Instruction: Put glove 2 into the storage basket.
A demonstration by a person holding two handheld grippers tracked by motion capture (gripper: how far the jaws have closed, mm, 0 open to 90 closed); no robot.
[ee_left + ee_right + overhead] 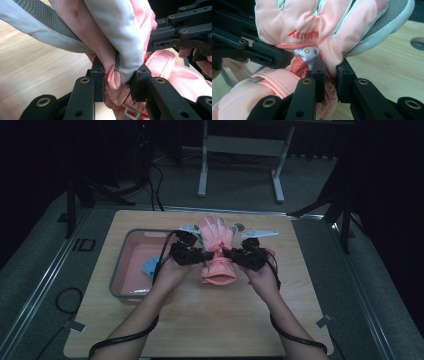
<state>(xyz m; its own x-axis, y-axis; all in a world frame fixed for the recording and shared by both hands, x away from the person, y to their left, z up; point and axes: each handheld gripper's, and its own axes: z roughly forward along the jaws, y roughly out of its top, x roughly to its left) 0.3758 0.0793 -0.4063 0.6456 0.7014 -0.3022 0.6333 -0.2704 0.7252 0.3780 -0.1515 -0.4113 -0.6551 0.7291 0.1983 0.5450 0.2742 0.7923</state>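
Progress: early | your left gripper (117, 82) and right gripper (330, 75) both pinch the pink ski glove (218, 251) at its wrist, fabric bunched between nearly closed jaws | glove lifted off table (200, 320) | placing left, probably into pink tray (131, 251).

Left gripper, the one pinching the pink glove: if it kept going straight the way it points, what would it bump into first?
Likely the right gripper: past the glove in the left gripper, its black jaws face it closely.
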